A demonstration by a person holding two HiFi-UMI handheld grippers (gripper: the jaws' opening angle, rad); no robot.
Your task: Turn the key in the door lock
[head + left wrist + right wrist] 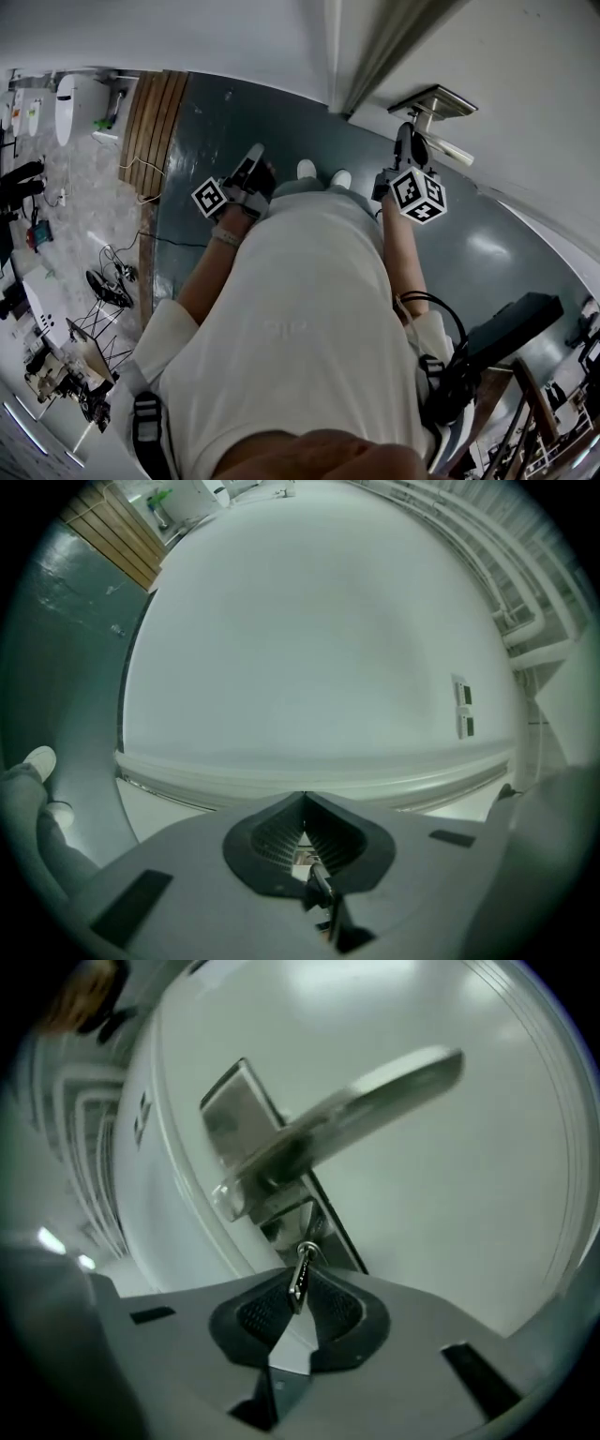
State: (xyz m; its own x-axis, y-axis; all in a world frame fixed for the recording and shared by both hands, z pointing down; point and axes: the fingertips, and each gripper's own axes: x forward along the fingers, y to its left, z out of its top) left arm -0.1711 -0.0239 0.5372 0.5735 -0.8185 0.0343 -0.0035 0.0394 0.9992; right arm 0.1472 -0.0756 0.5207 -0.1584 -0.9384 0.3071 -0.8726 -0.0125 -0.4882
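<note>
Metal key [299, 1277] between right gripper [297, 1290] pads [251, 1314]

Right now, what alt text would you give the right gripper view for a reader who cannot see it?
The grey right claw is shut on a small silver metal key, holding it at the metal lock plate of a white door. A long silver lever door handle juts out just above the key.

Silver key [300, 1281]; silver handle [375, 1101]; white door [469, 1222]; black ribbed claw pads [248, 1316]; dark grey-green floor [225, 122].
</note>
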